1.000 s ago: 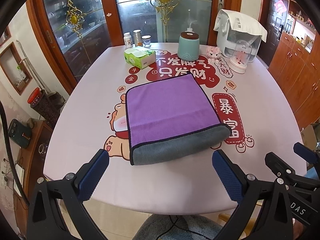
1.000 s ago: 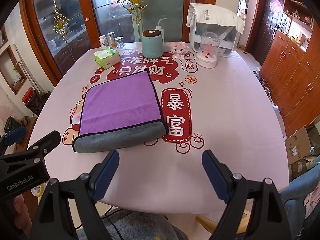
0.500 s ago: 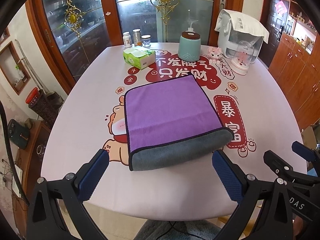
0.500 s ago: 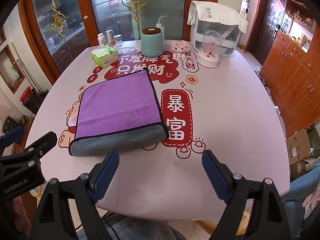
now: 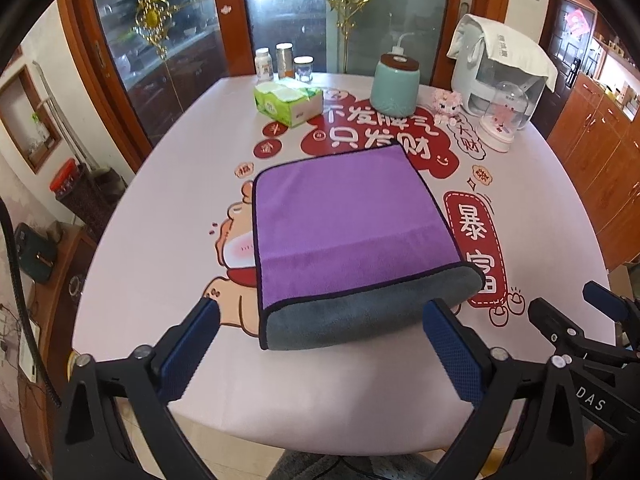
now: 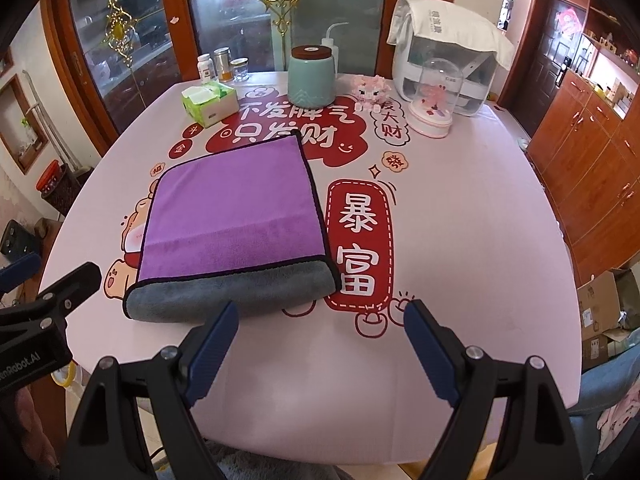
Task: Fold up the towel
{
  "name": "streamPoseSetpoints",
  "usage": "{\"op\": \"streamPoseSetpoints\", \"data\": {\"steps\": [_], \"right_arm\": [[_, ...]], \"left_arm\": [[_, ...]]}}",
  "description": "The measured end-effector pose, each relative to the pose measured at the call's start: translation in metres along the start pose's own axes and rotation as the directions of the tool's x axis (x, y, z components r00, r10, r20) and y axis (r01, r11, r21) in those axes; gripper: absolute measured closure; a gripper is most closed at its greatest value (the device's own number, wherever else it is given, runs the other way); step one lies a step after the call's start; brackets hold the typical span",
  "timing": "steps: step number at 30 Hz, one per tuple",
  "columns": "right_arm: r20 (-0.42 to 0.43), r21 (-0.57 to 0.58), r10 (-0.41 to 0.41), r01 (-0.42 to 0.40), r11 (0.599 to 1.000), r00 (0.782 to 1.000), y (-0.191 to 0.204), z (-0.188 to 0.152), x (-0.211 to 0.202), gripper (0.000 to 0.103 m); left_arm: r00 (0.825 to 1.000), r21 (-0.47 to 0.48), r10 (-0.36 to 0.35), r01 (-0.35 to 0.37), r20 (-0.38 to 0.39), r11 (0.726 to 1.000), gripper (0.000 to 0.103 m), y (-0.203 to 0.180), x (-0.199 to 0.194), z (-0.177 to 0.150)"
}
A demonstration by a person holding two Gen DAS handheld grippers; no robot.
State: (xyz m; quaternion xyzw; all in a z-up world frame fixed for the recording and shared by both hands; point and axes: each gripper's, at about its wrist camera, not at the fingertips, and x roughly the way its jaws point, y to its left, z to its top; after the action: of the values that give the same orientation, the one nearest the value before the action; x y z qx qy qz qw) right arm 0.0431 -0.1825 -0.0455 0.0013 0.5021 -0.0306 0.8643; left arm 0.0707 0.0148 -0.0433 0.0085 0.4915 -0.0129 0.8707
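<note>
A towel (image 5: 344, 224), purple on top with a grey underside, lies folded flat on the pink printed tablecloth (image 5: 160, 240); its grey fold faces me. It also shows in the right wrist view (image 6: 236, 216), left of centre. My left gripper (image 5: 320, 344) is open and empty, just in front of the grey fold, its fingers either side of the towel's width. My right gripper (image 6: 320, 344) is open and empty, near the towel's near right corner, above the table's front edge.
At the table's back stand a green tissue box (image 5: 289, 103), three small jars (image 5: 284, 62), a teal canister (image 5: 395, 88), a pink toy (image 5: 448, 101), a glass dome (image 5: 503, 118) and a white appliance (image 5: 500, 68). Wooden cabinets (image 6: 592, 152) are on the right.
Both grippers have moved forward towards the towel and table; the towel looks larger and closer. Both stay open. The towel has not moved.
</note>
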Motion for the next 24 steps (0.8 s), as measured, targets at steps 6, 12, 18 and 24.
{"op": "streamPoseSetpoints", "data": {"steps": [6, 12, 18, 24], "right_arm": [[-0.003, -0.036, 0.009, -0.009, 0.999, 1.0, 0.005, 0.008, 0.019, 0.018], [-0.06, -0.075, 0.05, -0.054, 0.996, 0.997, 0.005, 0.02, 0.057, 0.026], [-0.139, -0.149, 0.068, -0.089, 0.985, 0.988, 0.0, 0.028, 0.106, 0.036], [-0.209, -0.198, 0.117, -0.159, 0.967, 0.971, -0.011, 0.035, 0.142, 0.048]], "left_arm": [[1.0, -0.003, -0.018, 0.017, -0.023, 1.0, 0.006, 0.005, 0.017, 0.002], [0.996, 0.027, -0.067, 0.068, -0.054, 0.997, 0.007, 0.02, 0.051, -0.002], [0.982, -0.05, -0.127, 0.121, -0.142, 0.991, 0.018, 0.054, 0.098, -0.013], [0.956, -0.118, -0.182, 0.158, -0.229, 0.98, 0.037, 0.084, 0.135, -0.017]]}}
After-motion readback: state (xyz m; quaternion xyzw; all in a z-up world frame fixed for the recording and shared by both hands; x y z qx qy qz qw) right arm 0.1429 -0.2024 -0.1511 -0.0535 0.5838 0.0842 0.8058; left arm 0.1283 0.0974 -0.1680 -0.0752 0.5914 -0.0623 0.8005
